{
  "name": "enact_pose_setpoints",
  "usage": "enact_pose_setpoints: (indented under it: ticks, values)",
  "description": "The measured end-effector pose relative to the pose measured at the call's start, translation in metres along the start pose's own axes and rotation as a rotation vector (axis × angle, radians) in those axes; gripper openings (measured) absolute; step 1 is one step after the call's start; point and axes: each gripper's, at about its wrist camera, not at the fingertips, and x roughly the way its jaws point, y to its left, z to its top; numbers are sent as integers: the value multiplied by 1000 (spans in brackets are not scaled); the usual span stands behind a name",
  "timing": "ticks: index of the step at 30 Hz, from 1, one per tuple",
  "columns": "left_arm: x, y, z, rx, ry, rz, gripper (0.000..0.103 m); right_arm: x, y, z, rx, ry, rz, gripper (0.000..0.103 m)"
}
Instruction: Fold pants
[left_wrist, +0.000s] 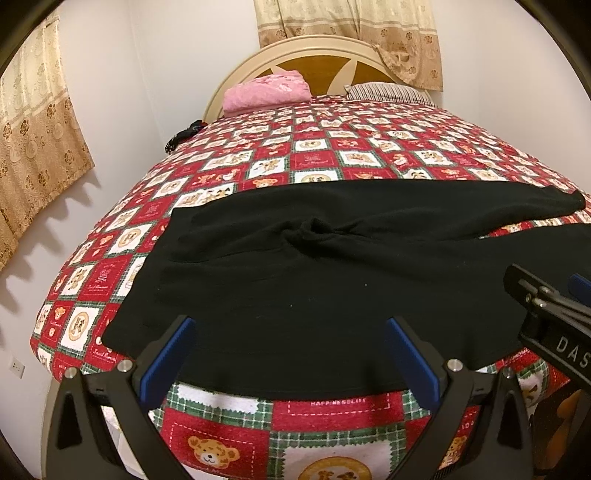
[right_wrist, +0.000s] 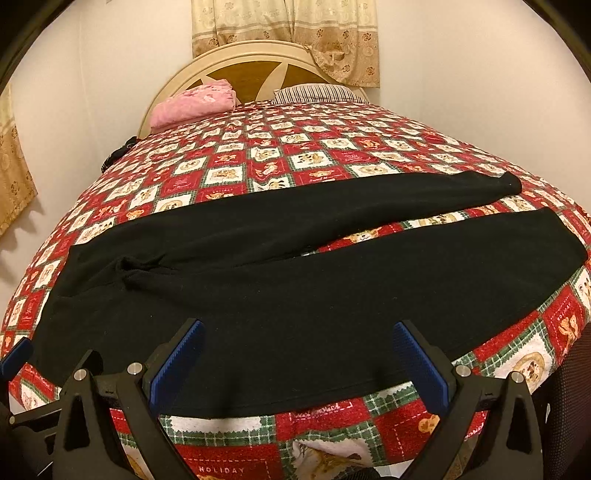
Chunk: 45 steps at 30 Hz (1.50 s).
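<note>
- The left tool (left_wrist: 290, 328) sits at the near edge of a bed, its two blue-padded fingers (left_wrist: 168, 360) spread wide apart with nothing between them.
- The right tool (right_wrist: 295, 332) is at the same near edge, just beside the left one, its blue-padded fingers (right_wrist: 421, 363) also spread apart and empty. Part of its black body shows at the right of the left wrist view, with white letters reading "DAS" before the frame cuts them off.
- A pair of black pants (right_wrist: 258, 295) lies flat across the bed's near half, waist toward the near left corner and legs running toward the right edge. The legs fork apart, showing a wedge of bedspread between them. Fabric bunches in a small wrinkle at the crotch.
- The bedspread (left_wrist: 325, 155) is a red, white and green checked quilt with teddy-bear squares. Readable words along the near edge include "HAPPINESSLIFE" and "HOLIDAY".
- At the far end lie a folded pink blanket (left_wrist: 266, 90) on the left and a striped pillow (left_wrist: 388, 92) on the right, against a rounded cream and wood headboard (left_wrist: 314, 61).
- Behind are white walls with beige floral curtains (left_wrist: 347, 22) above the headboard and on the left wall.
</note>
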Motion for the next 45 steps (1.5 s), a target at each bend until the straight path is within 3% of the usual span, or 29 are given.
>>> enact_pose_setpoints:
  ticks: [6,11,18,24,26,30,36,39,43,45]
  values:
    - [3,8,4,17,-5,12,103,4,1,3,-13,7,0,102]
    - [10,43,20,10,-13,33,103,8,-4,17,-68,-22,8,102]
    - [54,130,60,-109,34,58,103,37,-11,56,-188,-1,38,102]
    - [123,186,94,-229,113,20,99,65,-9,80,-219,7,46,102]
    - [144,192,100,-242,153,16,91,70,-5,84,-222,-7,69,102]
    - [195,197,105,-276,246,0,89,80,5,93,-253,1,103,102]
    - [227,201,103,-310,297,-20,89,116,16,119,-312,26,97,102]
    - [230,204,102,-327,291,-36,91,146,24,133,-345,84,148,101]
    - [231,207,106,-340,299,-68,91,189,34,149,-373,183,177,86]
    - [232,208,109,-351,296,-86,91,207,41,151,-404,208,177,83]
